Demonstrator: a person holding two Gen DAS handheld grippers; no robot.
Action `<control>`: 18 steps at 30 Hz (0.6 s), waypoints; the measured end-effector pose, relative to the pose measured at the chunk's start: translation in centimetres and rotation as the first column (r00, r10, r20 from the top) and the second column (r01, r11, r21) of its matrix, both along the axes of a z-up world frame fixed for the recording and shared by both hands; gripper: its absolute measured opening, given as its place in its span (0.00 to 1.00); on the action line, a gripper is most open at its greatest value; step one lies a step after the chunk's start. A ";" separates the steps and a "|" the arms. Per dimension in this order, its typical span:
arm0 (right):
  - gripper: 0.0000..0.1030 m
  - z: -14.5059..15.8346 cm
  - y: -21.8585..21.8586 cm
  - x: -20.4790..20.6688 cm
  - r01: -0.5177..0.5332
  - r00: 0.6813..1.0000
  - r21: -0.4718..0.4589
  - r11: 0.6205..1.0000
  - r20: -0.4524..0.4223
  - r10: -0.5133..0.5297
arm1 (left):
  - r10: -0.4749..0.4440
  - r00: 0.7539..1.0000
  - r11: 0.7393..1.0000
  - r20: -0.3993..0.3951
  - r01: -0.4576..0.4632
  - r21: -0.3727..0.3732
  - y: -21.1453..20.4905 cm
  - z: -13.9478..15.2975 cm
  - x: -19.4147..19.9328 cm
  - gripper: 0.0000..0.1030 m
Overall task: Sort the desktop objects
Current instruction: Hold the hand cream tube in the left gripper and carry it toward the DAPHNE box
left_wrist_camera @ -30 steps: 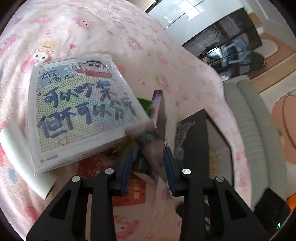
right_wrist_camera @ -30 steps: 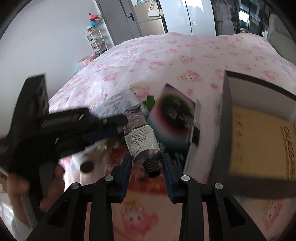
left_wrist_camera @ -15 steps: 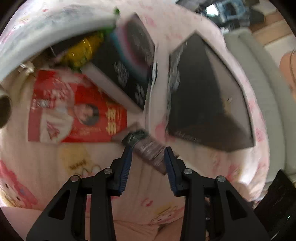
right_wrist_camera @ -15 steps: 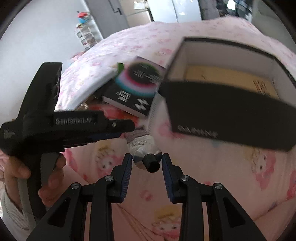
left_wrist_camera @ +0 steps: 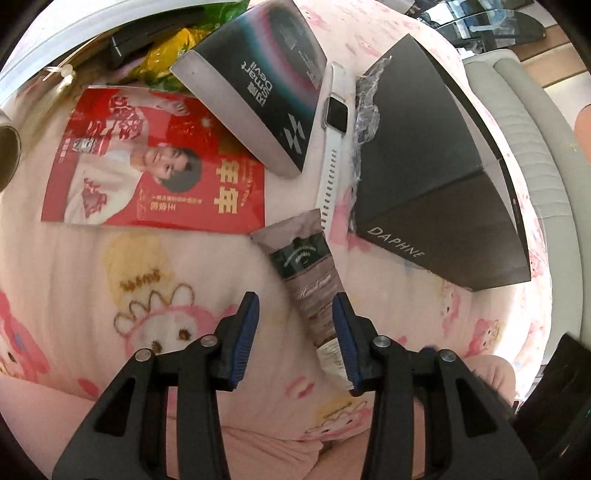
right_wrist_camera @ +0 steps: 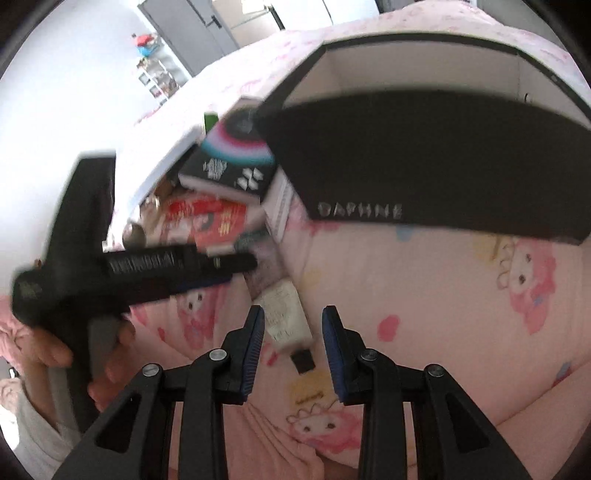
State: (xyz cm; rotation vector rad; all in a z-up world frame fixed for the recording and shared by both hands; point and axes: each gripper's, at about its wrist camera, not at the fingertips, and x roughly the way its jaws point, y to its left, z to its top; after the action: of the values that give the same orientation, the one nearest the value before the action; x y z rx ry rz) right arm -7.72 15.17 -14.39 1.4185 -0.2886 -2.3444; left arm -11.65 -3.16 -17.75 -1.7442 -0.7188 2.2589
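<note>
Tube (left_wrist_camera: 308, 284) on blanket (left_wrist_camera: 110, 288), between parted left gripper (left_wrist_camera: 295, 338) fingers.

- Pink cartoon-print cover (left_wrist_camera: 155, 280): you see it spread under everything, filling the near ground.
- Grey ribbed sofa (left_wrist_camera: 532, 147): at your far right, past the cover's edge.
- Glass surface (left_wrist_camera: 491, 22): far right, beyond the sofa.
- Grey door (right_wrist_camera: 192, 33): far left in your right wrist view, set in a white wall (right_wrist_camera: 55, 96).
- Small shelf (right_wrist_camera: 159, 77): against that wall, contents blurred.
</note>
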 end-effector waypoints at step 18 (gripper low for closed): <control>0.25 -3.8 -2.1 -0.9 -0.180 0.978 -0.122 0.976 0.088 0.191 | -0.039 0.998 0.998 -0.046 0.041 0.055 1.7 -0.4 0.6 0.34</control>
State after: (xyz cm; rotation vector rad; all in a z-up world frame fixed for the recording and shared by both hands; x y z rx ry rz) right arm -8.65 13.07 -18.19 1.4437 -0.2972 -2.0790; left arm -11.09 -1.48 -18.17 -1.6628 -0.7243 2.2220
